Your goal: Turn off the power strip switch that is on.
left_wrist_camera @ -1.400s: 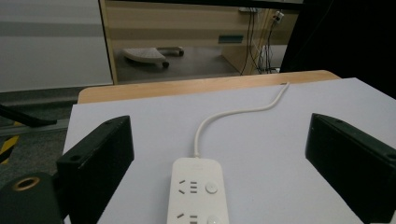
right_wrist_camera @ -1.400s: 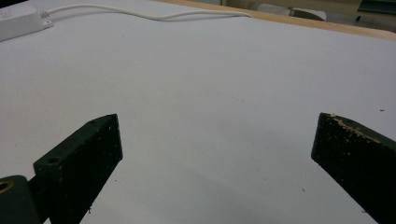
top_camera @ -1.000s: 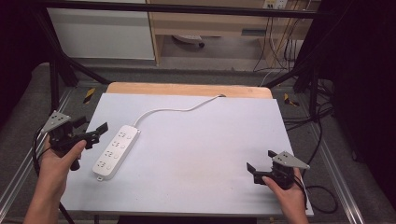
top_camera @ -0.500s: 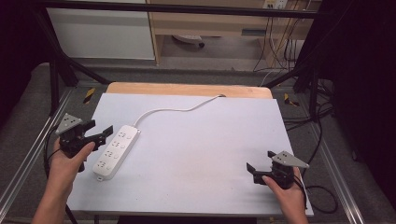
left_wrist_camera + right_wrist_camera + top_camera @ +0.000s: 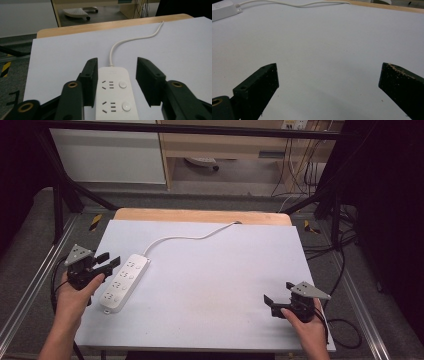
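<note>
A white power strip [image 5: 124, 281] lies on the left part of the white tabletop [image 5: 225, 270], and its white cable [image 5: 190, 237] runs to the far edge. My left gripper [image 5: 109, 260] is at the strip's near-left side. In the left gripper view the power strip [image 5: 115, 95] sits between the jaws of my left gripper [image 5: 117, 75]. The left jaw is against the strip's side and a gap remains at the right jaw. These jaws have just been closing. My right gripper [image 5: 270, 305] rests open near the front right, with bare table between its jaws [image 5: 329, 82].
A wooden strip [image 5: 200, 215] borders the table's far edge. Black frame bars and metal rails run along both sides. Loose cables [image 5: 345, 270] hang off the right side. A cabinet and a chair base stand on the floor beyond.
My left gripper has come down and toward the power strip, and its jaws have narrowed around the strip's end. The right gripper has stayed where it was.
</note>
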{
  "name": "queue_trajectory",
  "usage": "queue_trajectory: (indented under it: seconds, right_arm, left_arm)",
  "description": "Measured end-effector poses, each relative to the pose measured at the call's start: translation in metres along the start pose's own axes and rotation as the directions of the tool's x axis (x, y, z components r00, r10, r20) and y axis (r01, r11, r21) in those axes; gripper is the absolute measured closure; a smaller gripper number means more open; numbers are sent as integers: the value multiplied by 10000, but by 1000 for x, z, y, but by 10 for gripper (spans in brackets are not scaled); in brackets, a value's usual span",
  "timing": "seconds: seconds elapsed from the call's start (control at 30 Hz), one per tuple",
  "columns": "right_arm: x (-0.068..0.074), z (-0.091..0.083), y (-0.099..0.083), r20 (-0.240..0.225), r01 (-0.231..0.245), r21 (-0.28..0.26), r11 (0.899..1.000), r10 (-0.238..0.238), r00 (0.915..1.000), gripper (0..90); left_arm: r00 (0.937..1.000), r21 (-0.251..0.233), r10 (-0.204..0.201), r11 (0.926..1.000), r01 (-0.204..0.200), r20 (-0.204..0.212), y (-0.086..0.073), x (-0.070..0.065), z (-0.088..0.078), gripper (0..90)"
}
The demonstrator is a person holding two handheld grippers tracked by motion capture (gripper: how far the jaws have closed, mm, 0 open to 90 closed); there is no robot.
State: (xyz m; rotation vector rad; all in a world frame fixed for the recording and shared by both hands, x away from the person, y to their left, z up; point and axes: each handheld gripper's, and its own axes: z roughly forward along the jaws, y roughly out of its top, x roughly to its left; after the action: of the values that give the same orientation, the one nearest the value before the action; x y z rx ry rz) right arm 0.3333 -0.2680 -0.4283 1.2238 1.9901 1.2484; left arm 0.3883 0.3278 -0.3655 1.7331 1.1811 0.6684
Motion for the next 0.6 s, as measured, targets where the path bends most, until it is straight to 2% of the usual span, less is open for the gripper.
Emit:
queue_trajectory:
  seconds: [0.13,0.2,0.3,0.6]
  right_arm:
    - [0,0,0,-21,-21,24,10000,21,10000,30]
    - [0,0,0,-26,-28,27,10000,28,10000,30]
    - [0,0,0,-31,-38,46,10000,38,10000,29]
    - [-1,0,0,-8,-7,69,10000,7,10000,30]
  left_arm:
    - [9999,42,45,10000,-46,92,-3,0,2,637]
    - [9998,67,39,10000,-40,178,-4,0,4,650]
    - [9995,91,76,9999,-79,296,-7,-1,6,724]
    - [9978,248,143,9996,-159,642,-13,-2,13,865]
